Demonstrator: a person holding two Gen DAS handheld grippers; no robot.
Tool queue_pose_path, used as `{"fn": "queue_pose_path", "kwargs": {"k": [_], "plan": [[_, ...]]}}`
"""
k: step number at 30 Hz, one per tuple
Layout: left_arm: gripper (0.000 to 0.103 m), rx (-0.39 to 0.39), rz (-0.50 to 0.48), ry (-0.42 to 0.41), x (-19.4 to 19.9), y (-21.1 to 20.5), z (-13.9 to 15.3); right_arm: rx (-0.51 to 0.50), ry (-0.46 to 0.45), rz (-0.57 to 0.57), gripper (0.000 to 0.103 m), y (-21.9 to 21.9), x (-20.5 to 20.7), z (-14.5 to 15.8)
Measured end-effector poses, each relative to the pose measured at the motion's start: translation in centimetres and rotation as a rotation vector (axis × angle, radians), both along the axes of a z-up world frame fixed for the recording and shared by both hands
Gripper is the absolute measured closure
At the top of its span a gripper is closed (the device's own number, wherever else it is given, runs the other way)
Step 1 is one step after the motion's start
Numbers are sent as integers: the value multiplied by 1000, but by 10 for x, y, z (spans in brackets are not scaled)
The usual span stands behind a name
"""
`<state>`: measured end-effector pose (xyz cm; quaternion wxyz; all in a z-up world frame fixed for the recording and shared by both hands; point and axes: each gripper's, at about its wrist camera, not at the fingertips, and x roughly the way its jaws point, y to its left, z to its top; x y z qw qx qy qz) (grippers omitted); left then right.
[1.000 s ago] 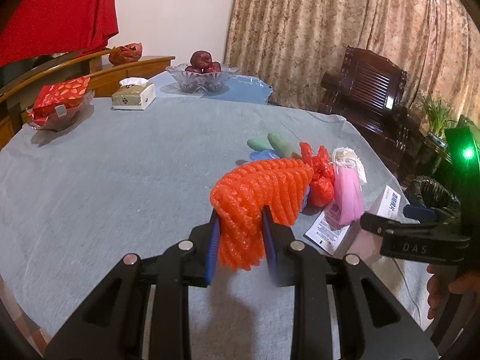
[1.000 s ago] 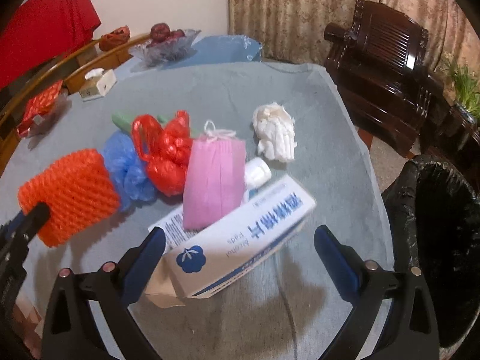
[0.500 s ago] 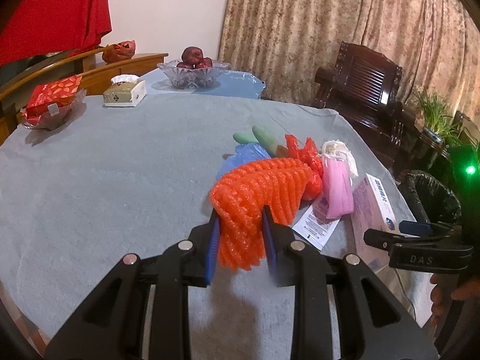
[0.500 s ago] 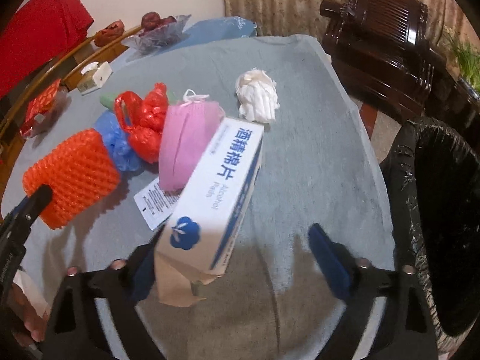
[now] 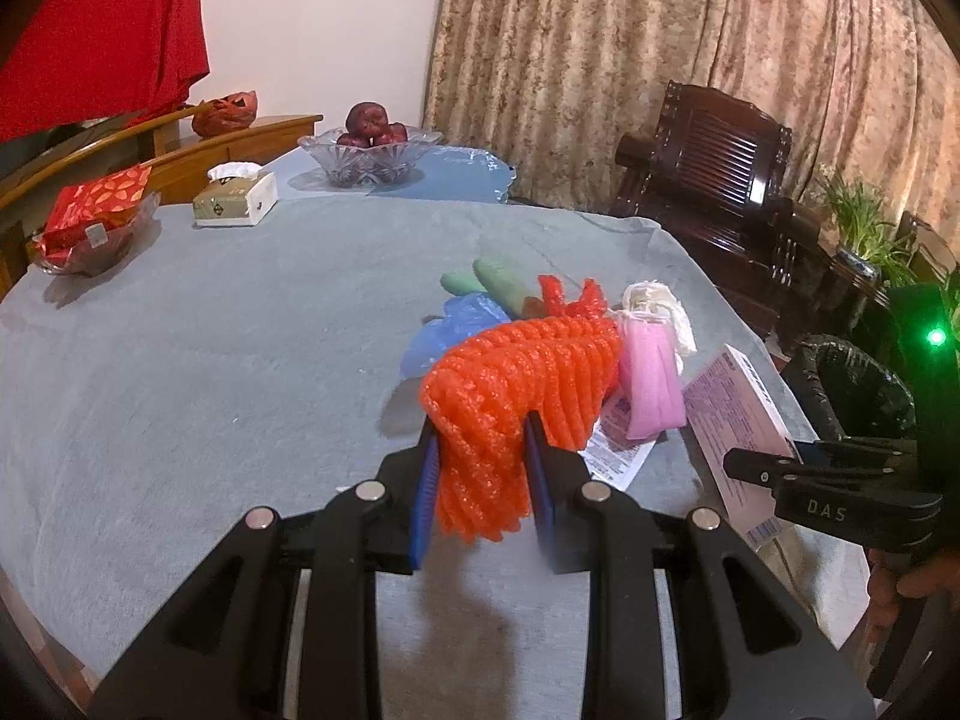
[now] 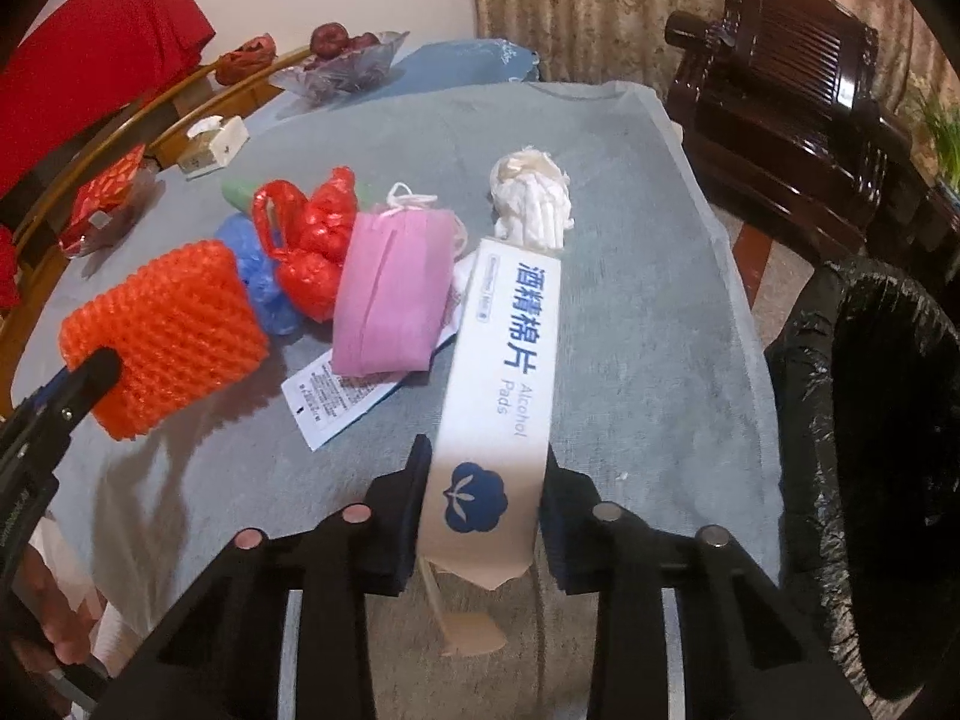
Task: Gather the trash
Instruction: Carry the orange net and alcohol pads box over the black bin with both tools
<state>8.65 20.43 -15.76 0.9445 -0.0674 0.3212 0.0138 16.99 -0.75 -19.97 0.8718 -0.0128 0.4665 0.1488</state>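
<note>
My left camera sits just behind my left gripper (image 5: 480, 480) and looks forward and down across the table (image 5: 180, 360) toward its far edge, the curtain and the fruit bowl (image 5: 372, 156). My right camera rides behind my right gripper (image 6: 486, 504), tilted more steeply down near the table's right edge, with the black bin (image 6: 870, 450) close at its right. Both views share the pile of trash at mid-table, the tissue box (image 5: 237, 198) and the dark wooden chair (image 6: 780, 60). Each view catches the other claw at its rim: the right one at the left view's right edge, the left one at the right view's left edge.
</note>
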Motion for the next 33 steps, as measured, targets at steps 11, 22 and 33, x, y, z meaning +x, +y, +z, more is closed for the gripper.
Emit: {"fn": "queue_pose_path", "kwargs": {"k": [11,22,33], "plan": [[77,-8,-25,-30,-6,-19,16,17,-72,-1,73,-24,-17,27],[77,-22,-97,-87,-13,-58,49,54,-155,-37,73,-63,-37,61],[77,-30,-209,-122,-7,-117,73,67,-223,-121,74,-124,-54,89]]}}
